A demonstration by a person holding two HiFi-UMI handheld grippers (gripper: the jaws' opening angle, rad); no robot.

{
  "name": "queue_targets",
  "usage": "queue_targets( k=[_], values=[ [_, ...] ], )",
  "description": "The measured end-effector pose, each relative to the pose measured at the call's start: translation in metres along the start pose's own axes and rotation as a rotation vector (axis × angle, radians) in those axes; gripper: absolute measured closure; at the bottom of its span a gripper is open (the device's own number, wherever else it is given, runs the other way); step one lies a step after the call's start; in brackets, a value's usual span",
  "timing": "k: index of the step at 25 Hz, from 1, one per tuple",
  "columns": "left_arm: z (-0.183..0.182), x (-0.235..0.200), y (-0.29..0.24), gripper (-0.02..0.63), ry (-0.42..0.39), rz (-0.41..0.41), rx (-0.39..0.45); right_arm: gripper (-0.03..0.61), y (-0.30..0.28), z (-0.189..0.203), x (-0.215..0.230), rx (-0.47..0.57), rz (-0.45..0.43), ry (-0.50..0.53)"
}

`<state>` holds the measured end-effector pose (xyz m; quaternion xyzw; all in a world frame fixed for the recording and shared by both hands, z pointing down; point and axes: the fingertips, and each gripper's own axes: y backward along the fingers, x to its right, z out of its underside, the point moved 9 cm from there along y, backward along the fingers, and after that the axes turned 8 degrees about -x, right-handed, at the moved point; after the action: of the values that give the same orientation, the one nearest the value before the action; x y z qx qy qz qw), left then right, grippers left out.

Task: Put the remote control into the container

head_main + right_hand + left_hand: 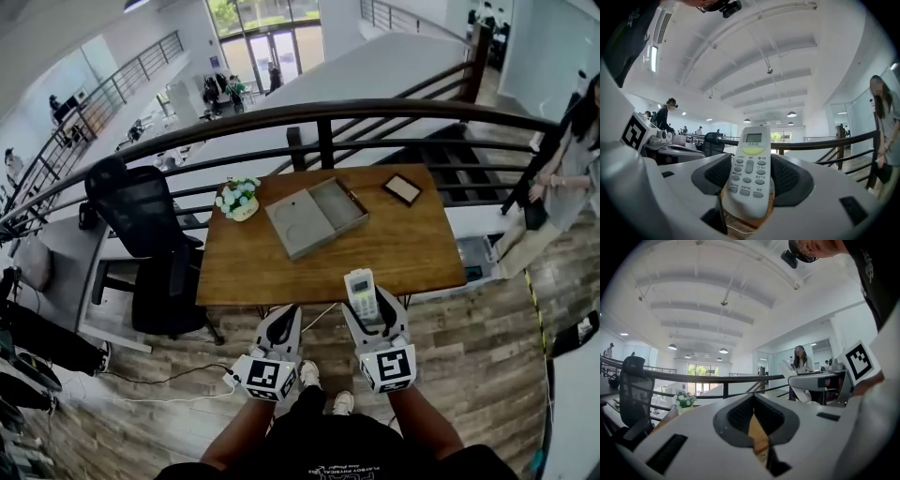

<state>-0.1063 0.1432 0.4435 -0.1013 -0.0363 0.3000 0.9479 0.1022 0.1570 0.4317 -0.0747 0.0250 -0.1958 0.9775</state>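
The right claw point(375, 317) pinches the remote point(361, 292) by its lower half, so it may tilt or slip out on the way to the container point(339, 204), well ahead of it on the desk point(412, 258), the left claw point(281, 323) beside it being pressed together and empty

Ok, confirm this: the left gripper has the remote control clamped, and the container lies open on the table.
Wrong side: the right gripper has the remote control clamped, as the right gripper view shows. The container does lie open on the table.
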Motion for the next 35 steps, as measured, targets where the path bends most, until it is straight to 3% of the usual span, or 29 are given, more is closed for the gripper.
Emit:
queue_targets(
  k=[10,19,24,29,35],
  values=[
    [-0.02,-0.062,-0.062,0.607,-0.016,0.036,0.025,0.314,-0.083,-0.021,0.019,0.0,0.026,0.027],
    [-0.026,-0.12,-0.092,0.607,-0.011,0.075,0.044,0.314,-0.141,-0.024,0.009,-0.001,0.046,0.005],
    [-0.029,-0.143,-0.103,0.607,0.0,0.094,0.048,0.314,-0.162,-0.03,0.005,-0.009,0.085,-0.05],
    [-0.034,-0.159,-0.108,0.607,0.019,0.118,0.074,0.314,-0.175,-0.036,-0.003,-0.019,0.096,0.0],
    [-0.036,-0.176,-0.112,0.607,0.039,0.142,0.1,0.314,-0.188,-0.042,-0.01,-0.015,0.098,-0.049]
  ],
)
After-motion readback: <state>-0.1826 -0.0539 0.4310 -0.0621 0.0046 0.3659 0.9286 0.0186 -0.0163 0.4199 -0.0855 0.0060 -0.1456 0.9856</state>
